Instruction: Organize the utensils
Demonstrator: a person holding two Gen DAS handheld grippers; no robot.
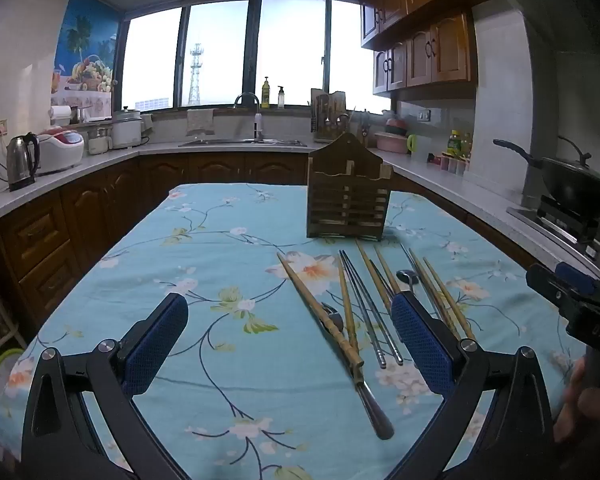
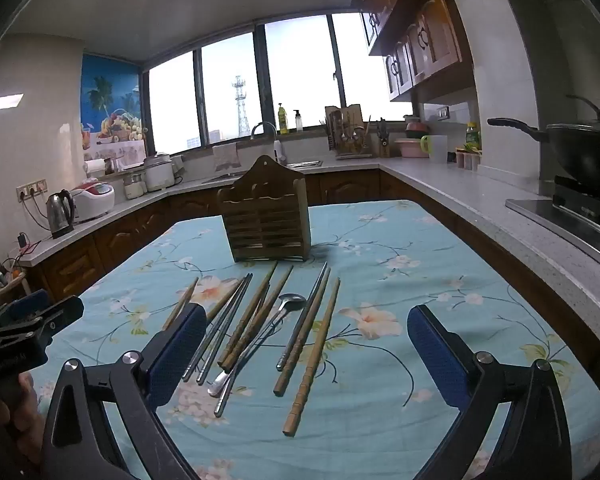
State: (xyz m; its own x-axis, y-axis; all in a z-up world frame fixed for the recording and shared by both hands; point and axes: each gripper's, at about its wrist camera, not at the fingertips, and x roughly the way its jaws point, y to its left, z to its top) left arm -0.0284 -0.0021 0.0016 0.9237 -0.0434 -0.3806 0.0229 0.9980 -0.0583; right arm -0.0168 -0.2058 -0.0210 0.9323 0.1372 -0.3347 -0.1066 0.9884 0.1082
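Observation:
A brown slatted wooden utensil holder (image 1: 347, 196) (image 2: 266, 216) stands upright on the table with the blue floral cloth (image 1: 204, 248) (image 2: 400, 264). In front of it lie several wooden chopsticks (image 1: 320, 312) (image 2: 312, 364), metal chopsticks (image 1: 370, 312) (image 2: 220, 332) and a metal spoon (image 1: 407, 277) (image 2: 292, 301), side by side on the cloth. My left gripper (image 1: 290, 336) hovers open above the cloth, left of most utensils, with nothing between its blue pads. My right gripper (image 2: 306, 346) hangs open over the utensil row, touching none. Each gripper shows at the edge of the other's view.
Kitchen counters (image 1: 100, 168) run around the table on three sides, with a kettle (image 1: 20, 162), rice cookers and a sink (image 1: 244, 143) at the back. A black wok (image 1: 576, 188) (image 2: 580, 152) sits on the stove at right. A hand holds the handle (image 1: 588, 396).

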